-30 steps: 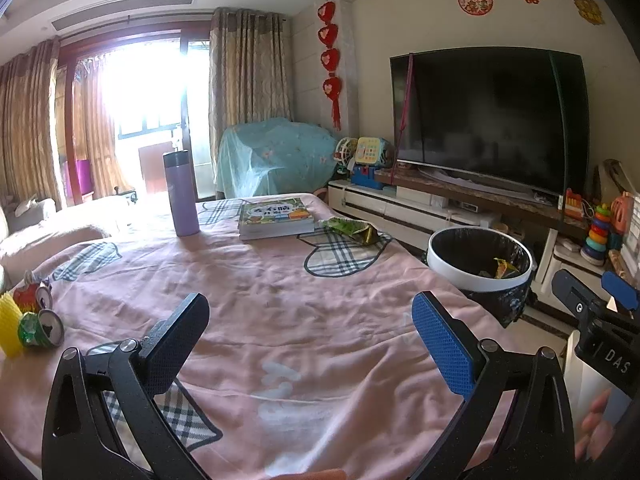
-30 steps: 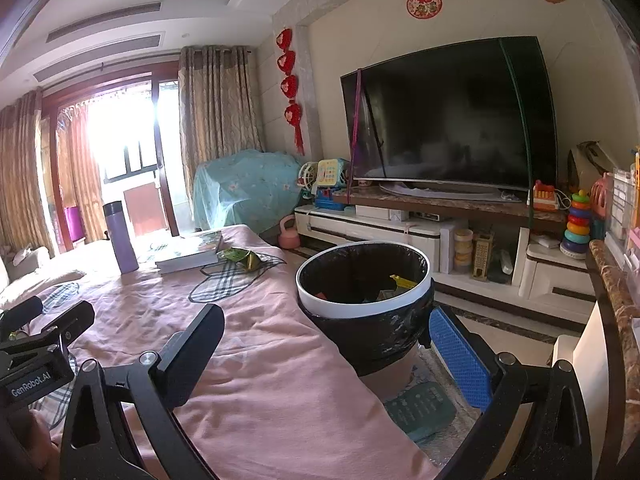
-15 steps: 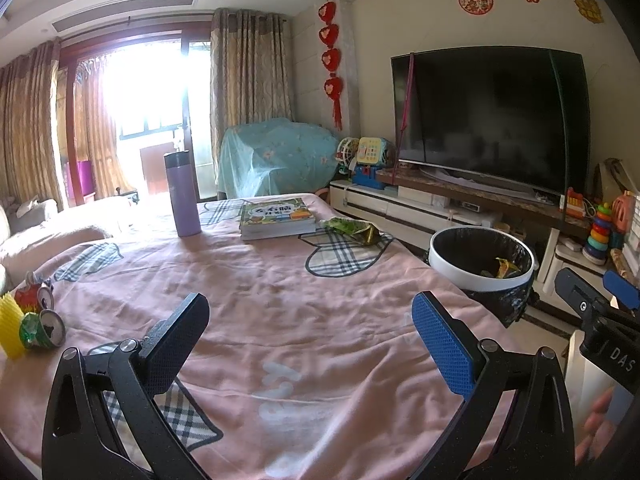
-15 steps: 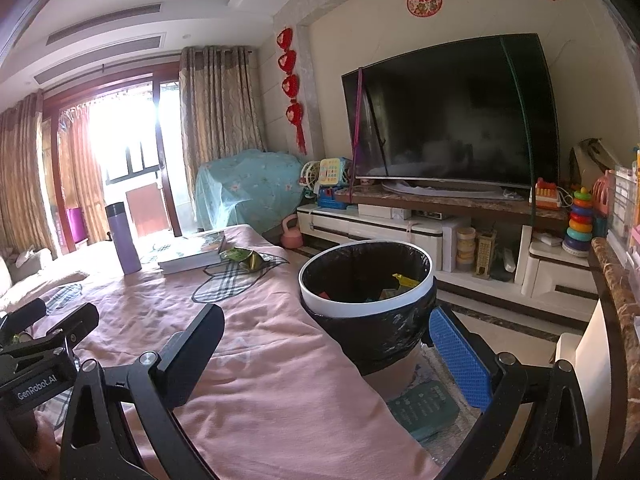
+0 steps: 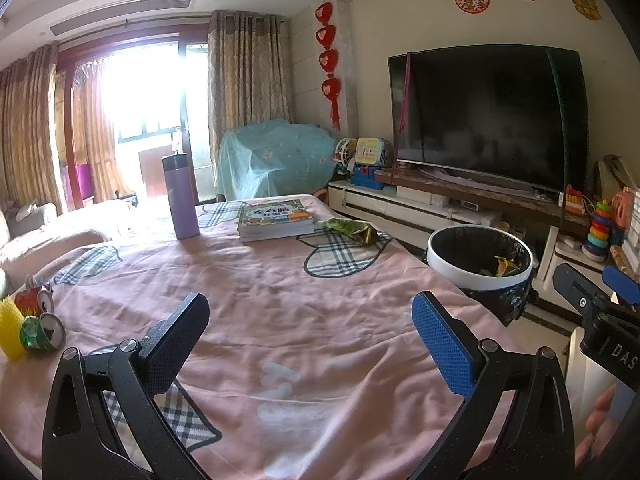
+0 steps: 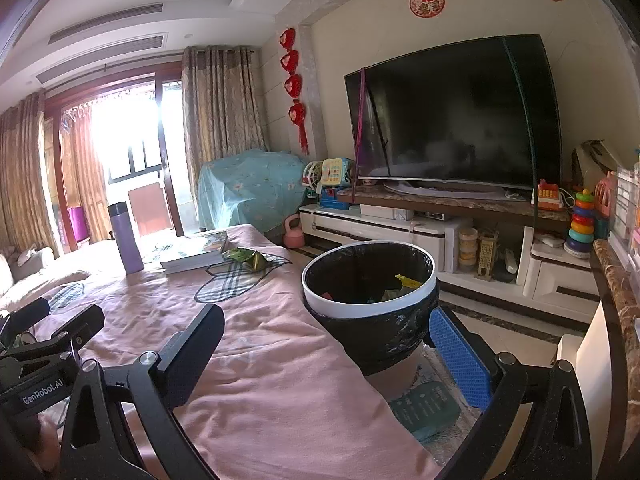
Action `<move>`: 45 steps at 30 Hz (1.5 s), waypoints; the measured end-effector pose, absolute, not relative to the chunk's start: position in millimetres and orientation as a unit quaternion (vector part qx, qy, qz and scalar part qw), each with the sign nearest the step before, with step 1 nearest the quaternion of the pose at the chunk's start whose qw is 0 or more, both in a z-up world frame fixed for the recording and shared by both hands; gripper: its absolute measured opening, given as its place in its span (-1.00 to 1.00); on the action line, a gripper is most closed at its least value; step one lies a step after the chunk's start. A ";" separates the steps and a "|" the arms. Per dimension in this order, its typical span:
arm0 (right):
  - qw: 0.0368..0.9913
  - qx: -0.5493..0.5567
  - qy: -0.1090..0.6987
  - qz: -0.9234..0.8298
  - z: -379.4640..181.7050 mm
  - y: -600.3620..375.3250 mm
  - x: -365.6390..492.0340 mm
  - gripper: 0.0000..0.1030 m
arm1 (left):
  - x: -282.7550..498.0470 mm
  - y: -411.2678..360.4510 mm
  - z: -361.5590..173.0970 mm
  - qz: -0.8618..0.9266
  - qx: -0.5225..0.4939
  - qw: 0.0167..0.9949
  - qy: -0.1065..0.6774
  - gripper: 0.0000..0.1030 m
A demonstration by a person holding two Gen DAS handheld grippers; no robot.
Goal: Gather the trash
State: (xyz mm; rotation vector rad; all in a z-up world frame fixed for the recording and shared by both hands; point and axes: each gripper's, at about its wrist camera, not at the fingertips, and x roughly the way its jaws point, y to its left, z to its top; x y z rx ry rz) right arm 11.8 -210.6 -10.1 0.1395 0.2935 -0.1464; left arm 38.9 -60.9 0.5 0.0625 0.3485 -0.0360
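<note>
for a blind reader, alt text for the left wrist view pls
The open left gripper hovers empty over a pink cloth-covered table holding a green snack wrapper, crushed cans, books and a purple flask; a black-lined white bin stands right.

table [image 5: 320,320]: bottle [image 5: 180,196] on its far left | books [image 5: 276,220] right of bottle | wrapper [image 5: 350,230] just right of books, near far right edge | cans [image 5: 38,320] at left edge | bin [image 5: 480,268] off right edge, on floor, scraps inside | television [image 5: 488,112] beyond bin, on cabinet [image 5: 404,208]
</note>
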 end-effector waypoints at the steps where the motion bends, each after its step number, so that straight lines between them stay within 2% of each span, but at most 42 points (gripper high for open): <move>1: 0.984 0.069 0.146 -0.073 -10.0 -209.6 11.8 1.00 | 38.8 -60.9 0.5 -0.017 0.031 0.984 0.173 1.00; 45: 0.984 0.076 0.146 -0.068 -3.5 -198.6 12.7 1.00 | 39.1 -58.4 -0.9 -0.023 0.036 0.983 0.176 1.00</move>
